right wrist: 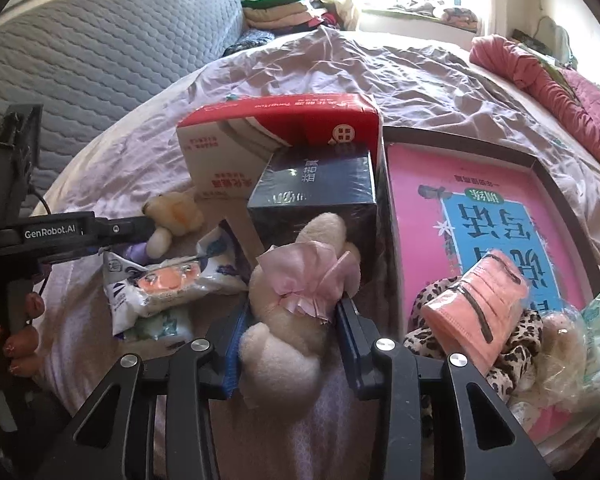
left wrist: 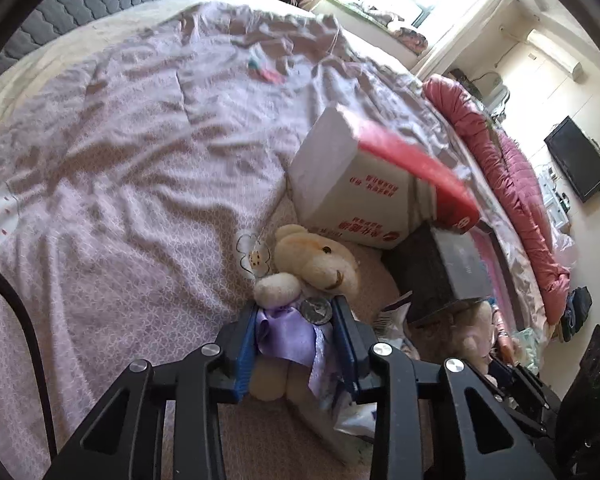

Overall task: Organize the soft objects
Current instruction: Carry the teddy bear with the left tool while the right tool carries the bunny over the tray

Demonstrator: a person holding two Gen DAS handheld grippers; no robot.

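1. The bed (left wrist: 112, 168), covered in a creased pale lilac sheet, spread far beyond and to the left of both sets of fingers; everything else rested on it.
2. A shallow dark-rimmed tray (right wrist: 548, 184) with a glossy pink and blue printed sheet inside lay just right of the right gripper's fingers, already holding a leopard-print cloth (right wrist: 432, 300) and a folded salmon fabric piece (right wrist: 476, 300).
3. A red and white carton (right wrist: 280, 136) stood straight ahead of the right fingers, with a dark shrink-wrapped box (right wrist: 316, 192) leaning in front of it.
4. The pink-bowed plush (right wrist: 288, 320), cream and fuzzy, sat between the right gripper (right wrist: 292, 316) pads, which pinched its middle. Its long axis ran along the fingers, one plump end toward the camera, the other touching the dark box. The tray being just to its right, a short sideways carry looked like the coming move.
5. The teddy bear (left wrist: 300, 276), cream with a satin lilac dress, was pinched at the waist by the left gripper (left wrist: 292, 320); head pointing away from the fingers, legs toward the camera. This hand was the farther from the tray, beyond the boxes.
6. Crinkly plastic wipe packets (right wrist: 160, 284) lay left of the right fingers.
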